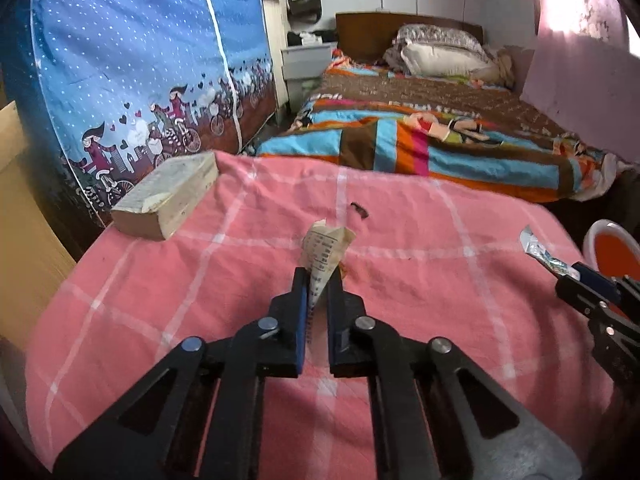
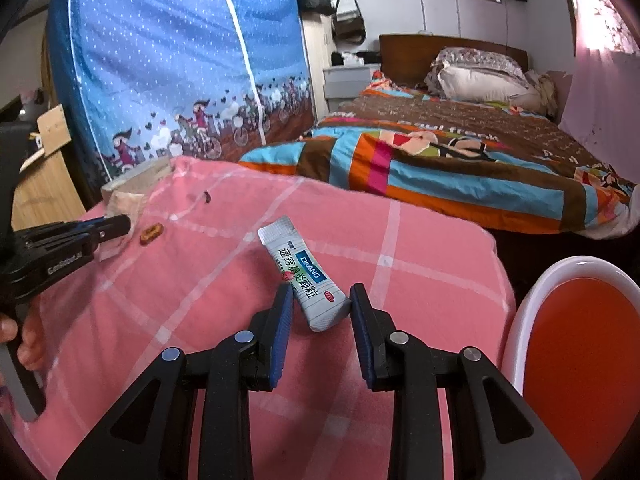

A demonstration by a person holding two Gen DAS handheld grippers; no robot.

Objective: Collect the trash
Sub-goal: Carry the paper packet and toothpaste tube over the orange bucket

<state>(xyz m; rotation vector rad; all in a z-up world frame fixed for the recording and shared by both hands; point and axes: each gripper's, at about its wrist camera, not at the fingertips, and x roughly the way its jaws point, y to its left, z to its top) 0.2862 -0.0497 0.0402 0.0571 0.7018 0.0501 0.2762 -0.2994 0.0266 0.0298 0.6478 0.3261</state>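
Note:
My left gripper is shut on a folded scrap of printed paper, which stands up from between the pads above the pink checked cloth. My right gripper is shut on the lower end of a grey medicine sachet with a blue label. In the left wrist view that sachet sticks out of the right gripper, clear of the cloth. In the right wrist view the left gripper is at the far left. A small brown scrap lies beside it.
An orange bin with a white rim stands just right of the pink cloth. A wooden block lies at the cloth's far left corner, and a dark speck near the middle. A bed with a striped quilt and a blue fabric wardrobe are behind.

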